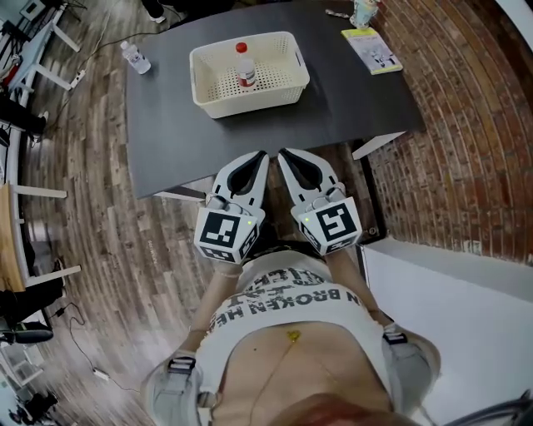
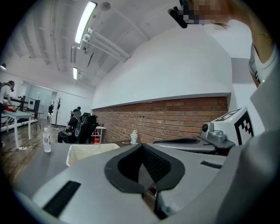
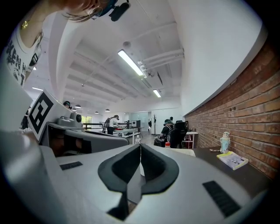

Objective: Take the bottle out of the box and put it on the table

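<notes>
A small bottle (image 1: 243,65) with a red cap stands upright inside the cream perforated basket (image 1: 287,81) on the dark grey table (image 1: 166,125). My left gripper (image 1: 263,156) and right gripper (image 1: 281,154) hover side by side at the table's near edge, well short of the basket. Both are shut, jaws touching, with nothing between them. In the left gripper view, past the left gripper (image 2: 142,146), the basket (image 2: 85,154) and the bottle's red cap (image 2: 96,141) show. In the right gripper view the right gripper (image 3: 140,146) hides most of the basket; the red cap (image 3: 167,144) peeks beside it.
A second clear bottle (image 1: 136,57) stands at the table's far left corner. A yellow-green booklet (image 1: 372,48) and a small pale container (image 1: 364,10) lie at the far right. A brick wall (image 1: 466,166) runs along the right. People sit at desks (image 2: 78,124) in the background.
</notes>
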